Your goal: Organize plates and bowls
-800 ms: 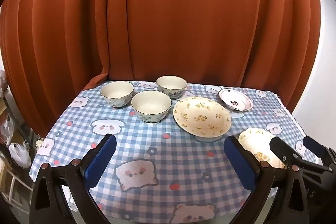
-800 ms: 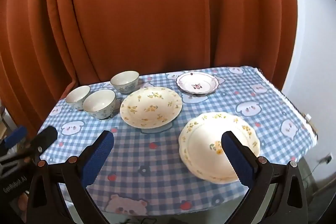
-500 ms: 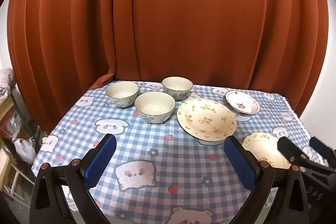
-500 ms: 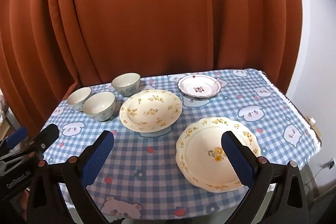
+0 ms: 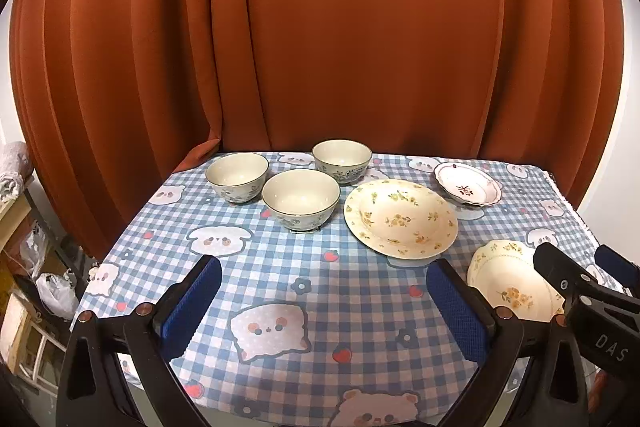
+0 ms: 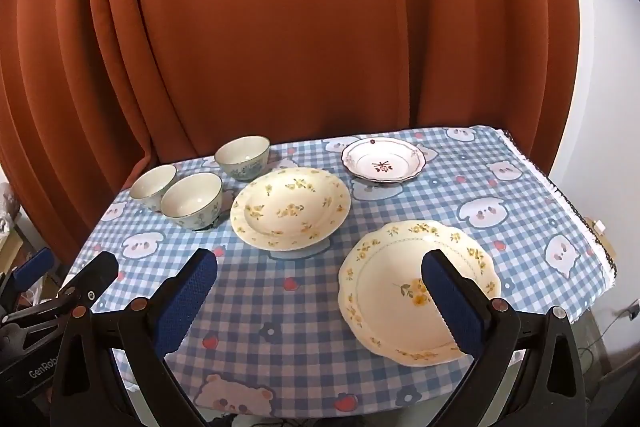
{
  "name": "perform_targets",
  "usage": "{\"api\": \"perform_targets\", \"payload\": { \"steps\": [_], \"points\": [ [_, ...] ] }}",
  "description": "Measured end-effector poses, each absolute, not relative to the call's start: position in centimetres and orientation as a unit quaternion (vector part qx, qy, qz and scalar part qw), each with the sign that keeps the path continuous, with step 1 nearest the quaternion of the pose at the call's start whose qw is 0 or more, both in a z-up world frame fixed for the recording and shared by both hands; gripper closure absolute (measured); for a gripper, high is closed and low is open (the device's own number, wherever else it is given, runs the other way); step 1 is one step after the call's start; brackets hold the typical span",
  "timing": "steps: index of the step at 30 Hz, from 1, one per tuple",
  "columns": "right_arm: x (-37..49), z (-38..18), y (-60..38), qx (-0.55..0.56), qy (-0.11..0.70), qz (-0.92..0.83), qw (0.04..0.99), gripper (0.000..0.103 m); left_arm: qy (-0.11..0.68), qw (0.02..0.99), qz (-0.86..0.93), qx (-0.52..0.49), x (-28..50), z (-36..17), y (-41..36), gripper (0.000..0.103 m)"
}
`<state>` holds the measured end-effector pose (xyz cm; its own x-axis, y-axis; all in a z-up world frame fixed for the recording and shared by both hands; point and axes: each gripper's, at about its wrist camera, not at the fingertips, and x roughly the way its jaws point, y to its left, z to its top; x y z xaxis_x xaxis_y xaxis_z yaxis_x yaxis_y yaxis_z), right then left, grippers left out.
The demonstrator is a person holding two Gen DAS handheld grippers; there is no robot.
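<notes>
Left wrist view: left tool (image 5: 320, 301) spread, empty; three bowls (image 5: 301, 198) sit unstacked at 11 o'clock on the desk (image 5: 280, 291). Right wrist view: right tool (image 6: 320, 297) spread, empty; three plates (image 6: 291, 207) lie apart from 12 to 4 o'clock. Judging so, nothing is organized yet.

Left tool (image 5: 320, 301) wide open above checked tablecloth (image 5: 320, 279); three bowls (image 5: 301, 199), three plates (image 5: 401, 217) beyond.

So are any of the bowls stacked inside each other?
No, the three bowls stand apart, side by side on the checked tablecloth.
</notes>
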<state>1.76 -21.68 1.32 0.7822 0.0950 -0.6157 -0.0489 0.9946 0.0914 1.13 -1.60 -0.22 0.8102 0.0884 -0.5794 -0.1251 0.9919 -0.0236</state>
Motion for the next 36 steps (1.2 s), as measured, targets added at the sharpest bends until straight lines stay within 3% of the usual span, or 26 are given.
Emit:
{"api": "perform_targets", "payload": {
  "steps": [36],
  "points": [
    [2.2, 1.4, -20.3, 0.024, 0.315, 0.018, 0.949, 0.0, 0.297, 0.953, 0.04, -0.029, 2.0, -0.6, -1.3, 0.001]
  ]
}}
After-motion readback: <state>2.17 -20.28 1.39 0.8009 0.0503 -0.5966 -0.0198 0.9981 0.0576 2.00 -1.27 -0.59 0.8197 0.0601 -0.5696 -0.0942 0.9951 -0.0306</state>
